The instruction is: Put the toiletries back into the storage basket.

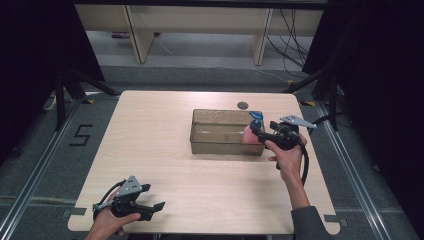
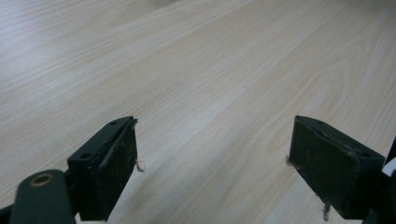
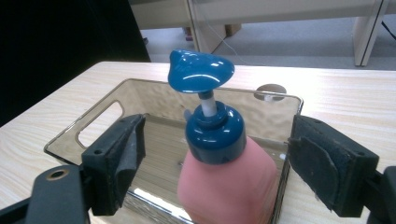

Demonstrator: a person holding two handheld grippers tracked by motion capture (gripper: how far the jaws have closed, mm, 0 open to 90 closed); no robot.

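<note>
Operator: State the position of the pump bottle (image 3: 226, 179) and the condition of both grippers.

Technician: The bottle stands upright inside the clear bin (image 1: 220, 144), at its right end, toward the right edge of the table (image 1: 165, 165). The right gripper (image 1: 261, 131) is spread, one jaw on either side of the bottle, neither pad touching it in the right gripper view. The left gripper (image 1: 156, 210) rests near the front left corner, jaws spread, nothing between them.

Operator: Describe the item.

Technician: Pink rounded body, dark blue collar, glossy blue pump head (image 3: 201, 70) on a thin white stem.

Operator: Handling properties and grip point?

Technician: Judged: a smooth plastic body, likely slippery and slightly yielding; weight depends on fill, which cannot be determined. Grip the shoulder just below the collar, or the collar itself. Avoid the pump head: the stem is thin and may depress or tilt.
</note>
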